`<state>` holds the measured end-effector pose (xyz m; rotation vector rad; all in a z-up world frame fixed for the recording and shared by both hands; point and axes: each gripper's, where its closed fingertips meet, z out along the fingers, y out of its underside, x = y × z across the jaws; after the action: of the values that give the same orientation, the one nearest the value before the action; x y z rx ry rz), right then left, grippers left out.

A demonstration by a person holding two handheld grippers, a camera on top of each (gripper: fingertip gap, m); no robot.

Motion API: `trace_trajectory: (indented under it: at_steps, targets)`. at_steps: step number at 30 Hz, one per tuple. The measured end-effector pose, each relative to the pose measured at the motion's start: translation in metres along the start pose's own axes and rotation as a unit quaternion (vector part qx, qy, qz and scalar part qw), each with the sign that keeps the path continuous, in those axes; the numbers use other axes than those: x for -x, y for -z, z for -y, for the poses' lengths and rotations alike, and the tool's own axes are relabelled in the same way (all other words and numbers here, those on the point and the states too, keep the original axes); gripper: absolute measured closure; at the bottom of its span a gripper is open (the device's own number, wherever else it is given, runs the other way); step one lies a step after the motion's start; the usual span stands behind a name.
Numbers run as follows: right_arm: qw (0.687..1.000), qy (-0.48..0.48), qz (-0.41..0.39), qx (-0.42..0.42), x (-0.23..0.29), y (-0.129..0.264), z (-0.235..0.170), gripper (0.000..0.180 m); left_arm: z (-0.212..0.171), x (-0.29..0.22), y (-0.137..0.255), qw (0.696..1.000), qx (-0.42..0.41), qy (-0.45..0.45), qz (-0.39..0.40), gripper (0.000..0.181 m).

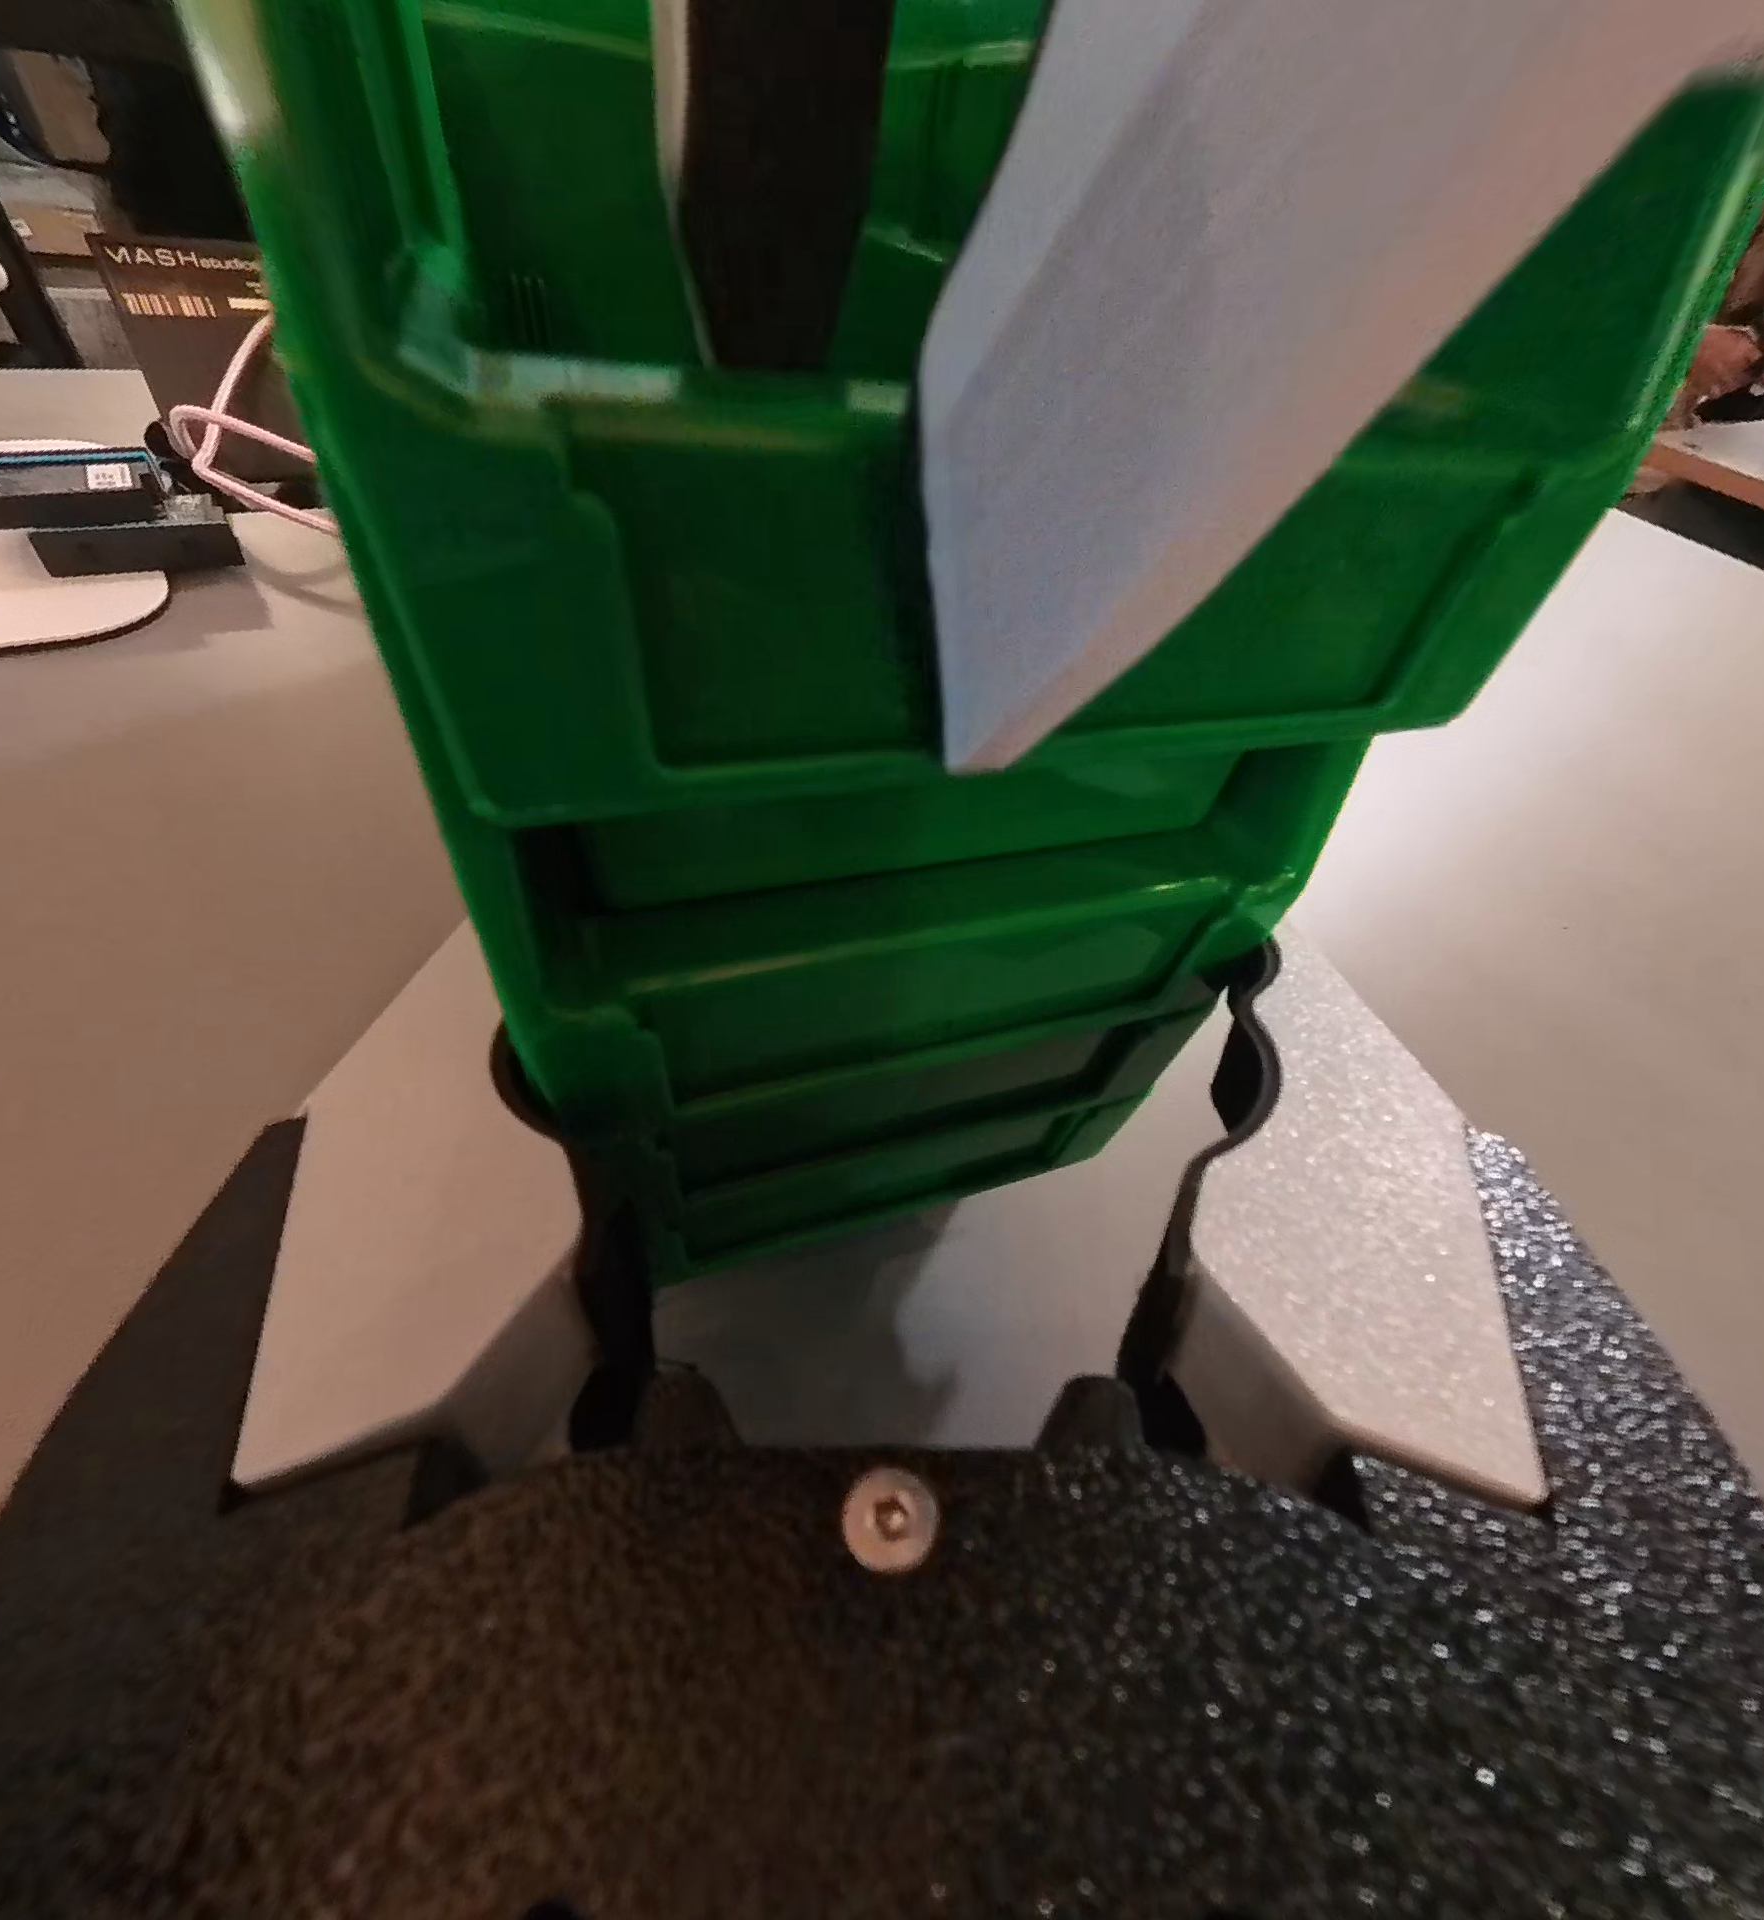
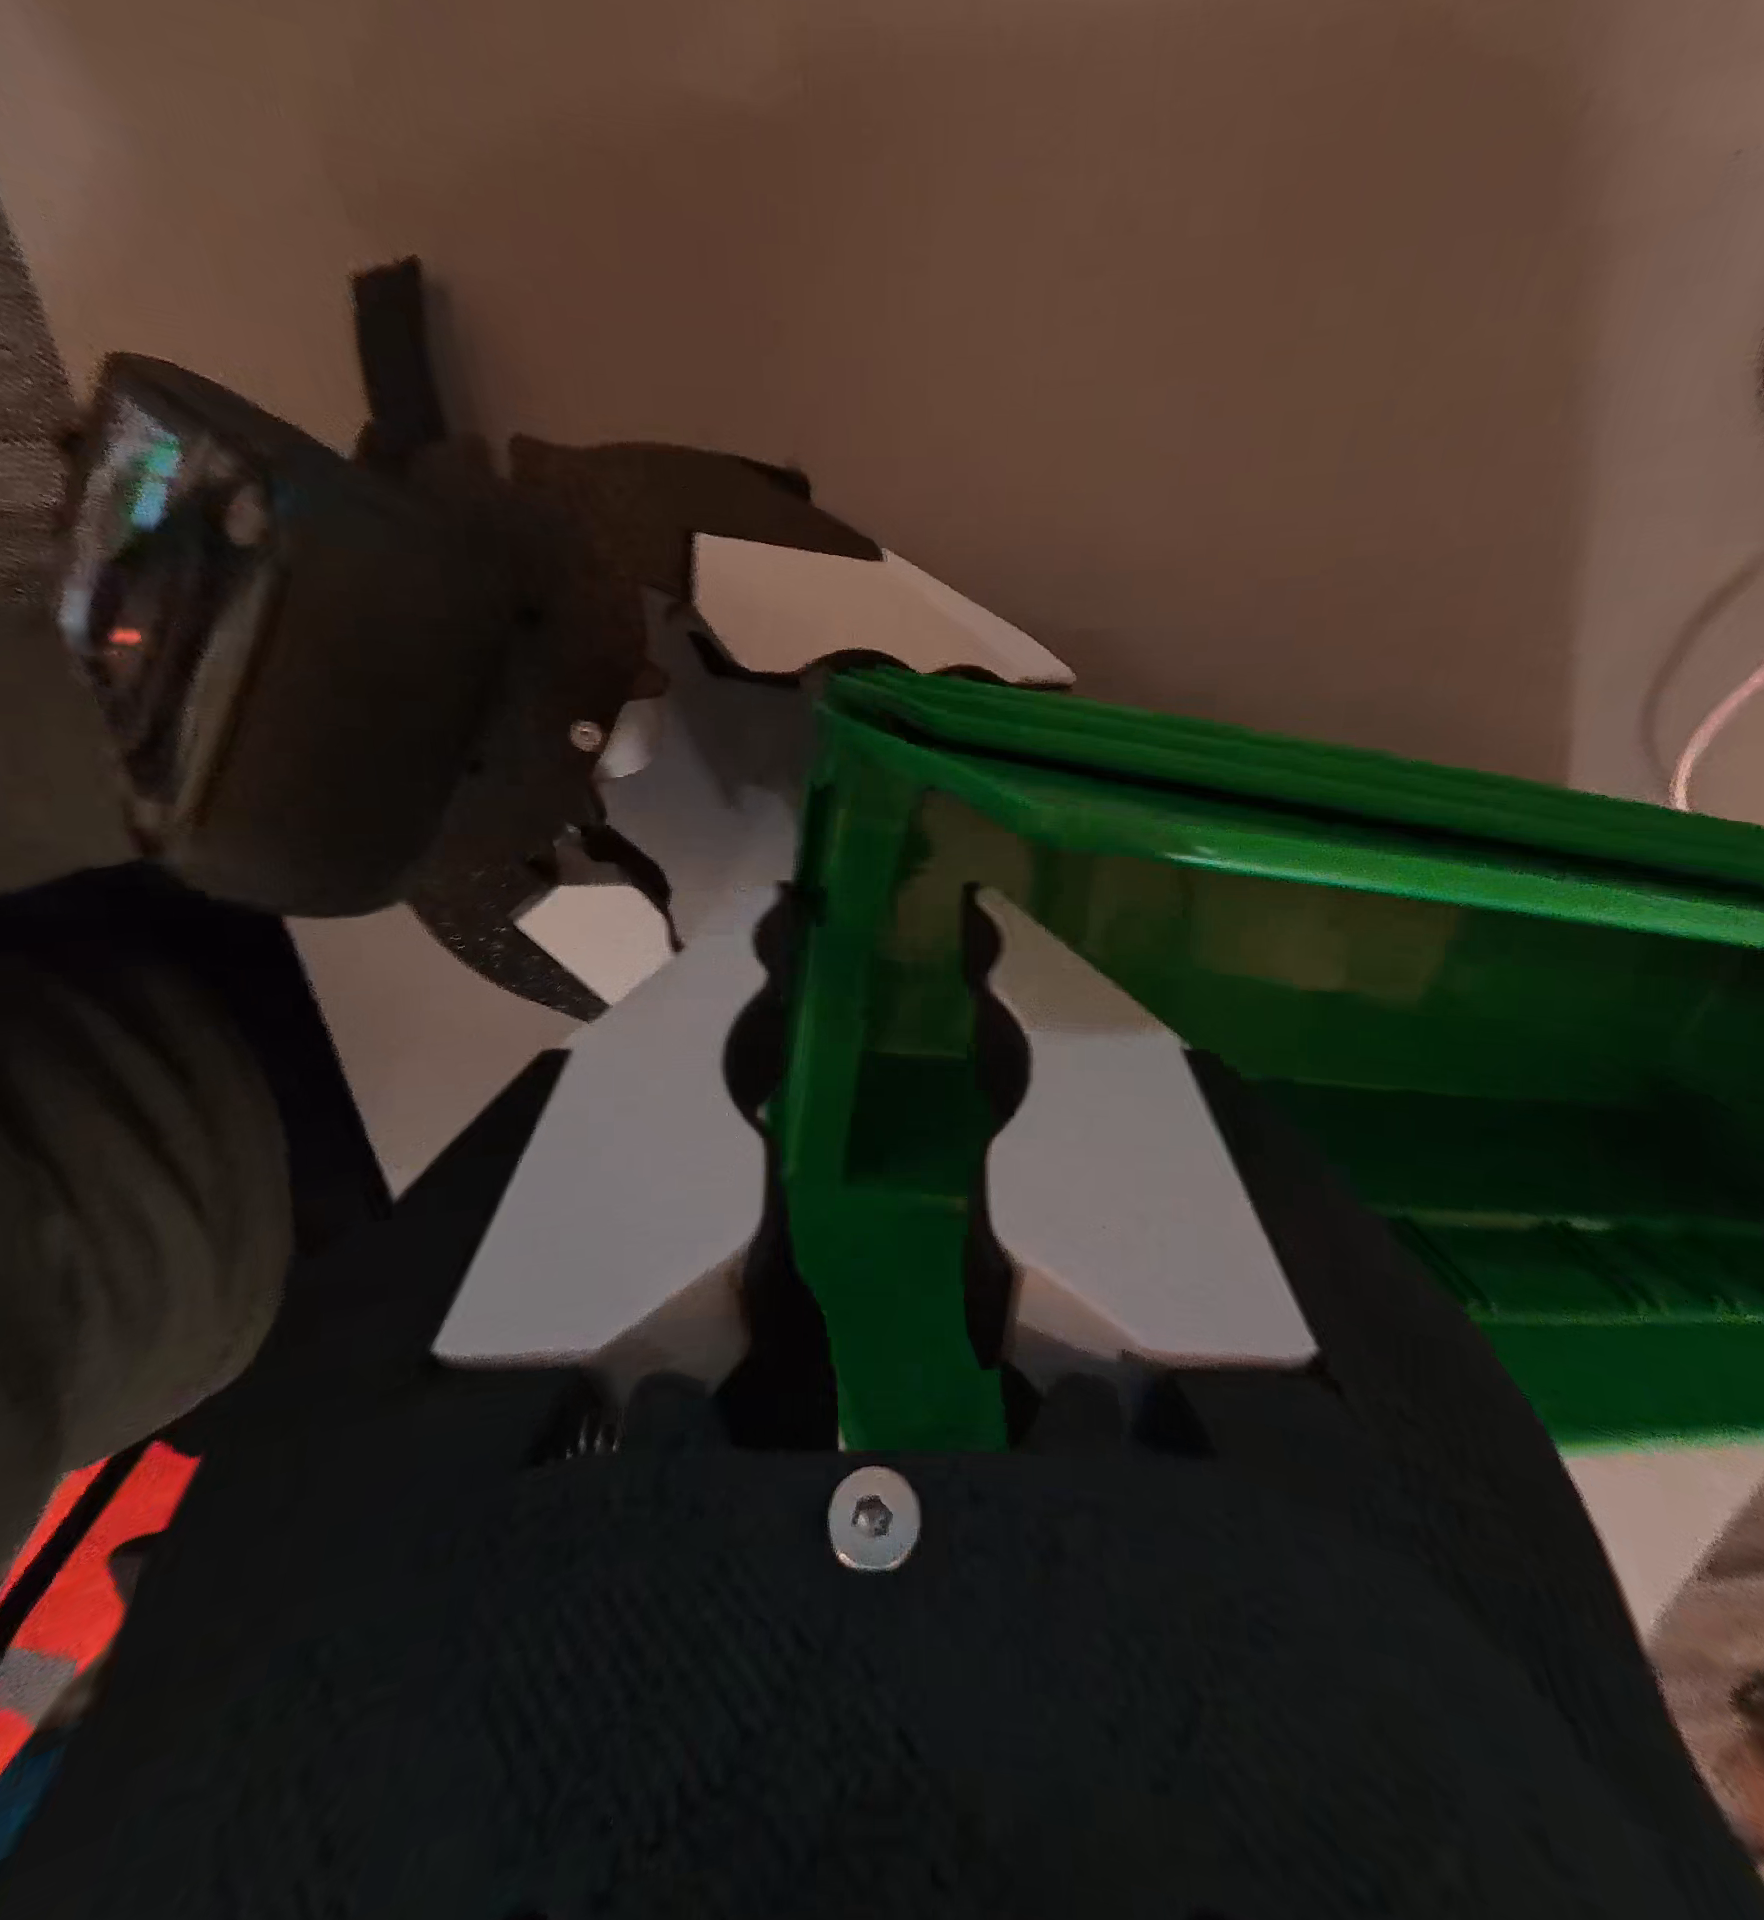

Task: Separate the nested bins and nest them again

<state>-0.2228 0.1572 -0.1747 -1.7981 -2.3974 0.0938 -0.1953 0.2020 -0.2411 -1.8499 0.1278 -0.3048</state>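
A stack of nested green bins [image 1: 909, 997] is held in the air, with its lower bins between the fingers of my left gripper [image 1: 888, 1039], which is shut on the stack's end. The top green bin [image 1: 774, 623] stands a little out of the others. My right gripper [image 2: 878, 904] is shut on the side wall of that top bin [image 2: 1377, 935], one finger inside and one outside. The right gripper's pale outer finger [image 1: 1169, 416] crosses the bin in the left wrist view. The left gripper [image 2: 753, 790] shows at the stack's far end in the right wrist view.
A grey table [image 1: 130, 831] lies below. On its far left stand a white stand base [image 1: 26, 613], black devices [image 1: 57, 499] and a pink cable [image 1: 234, 436]. A person's dark sleeve [image 2: 78, 1143] fills the left of the right wrist view; cables [image 2: 1740, 675] hang at right.
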Motion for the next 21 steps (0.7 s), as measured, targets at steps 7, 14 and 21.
trace_trajectory:
  at_steps: [7,14,21]
  targets:
    - [0.998,-0.011,-0.048,-0.025,0.002,0.007,0.006,0.164,0.001,0.002,0.001,1.000,-0.006,0.019,-0.005,0.052]
    - [0.993,-0.003,-0.117,-0.020,0.000,0.002,0.001,0.163,-0.002,-0.001,-0.002,1.000,0.004,0.008,-0.003,0.052]
    - [0.985,0.030,-0.168,0.010,-0.003,-0.014,-0.006,0.162,-0.002,-0.003,-0.004,1.000,0.008,0.012,-0.003,0.052]
